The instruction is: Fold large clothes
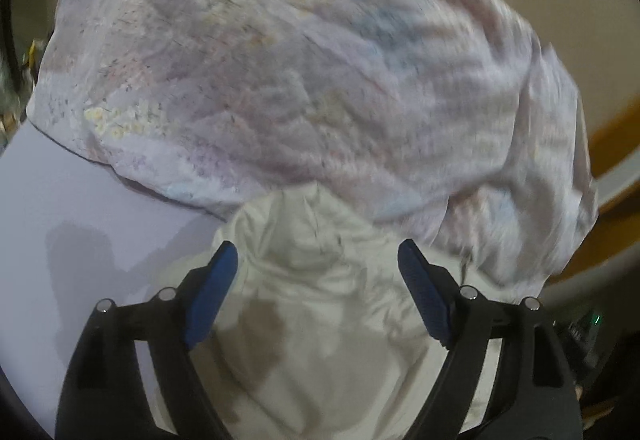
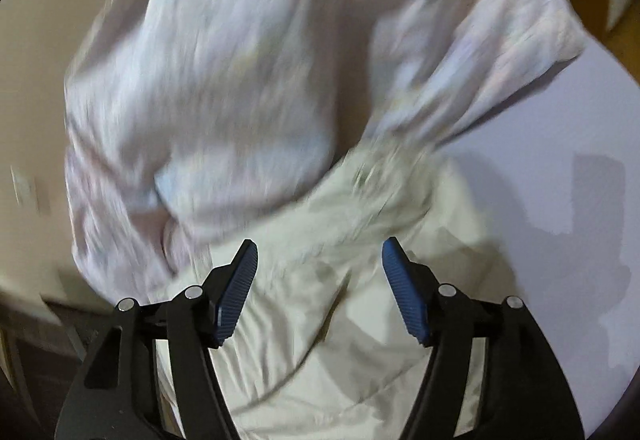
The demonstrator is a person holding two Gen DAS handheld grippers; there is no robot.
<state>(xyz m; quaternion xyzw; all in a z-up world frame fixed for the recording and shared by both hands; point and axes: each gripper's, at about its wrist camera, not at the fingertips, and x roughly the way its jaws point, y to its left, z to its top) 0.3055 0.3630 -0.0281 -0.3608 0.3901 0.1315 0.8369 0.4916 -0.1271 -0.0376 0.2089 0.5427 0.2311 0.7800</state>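
The big, soft, pale garment with a faint pink-and-blue print (image 1: 304, 80) lies heaped on the white surface (image 1: 60, 200). Both the left gripper (image 1: 318, 268) and right gripper (image 2: 320, 260) have spread jaws holding nothing. A fold seems just let go. Next, pick new edges to pinch.

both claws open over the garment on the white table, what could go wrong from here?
1. The patterned garment reaches the table's far edge in the left wrist view; it may slide off.
2. The left claw and right claw stand open above the cream lining, not pinching it; a regrasp could catch only that layer.
3. The right wrist view is blurred, so the fold's edge is hard to locate.
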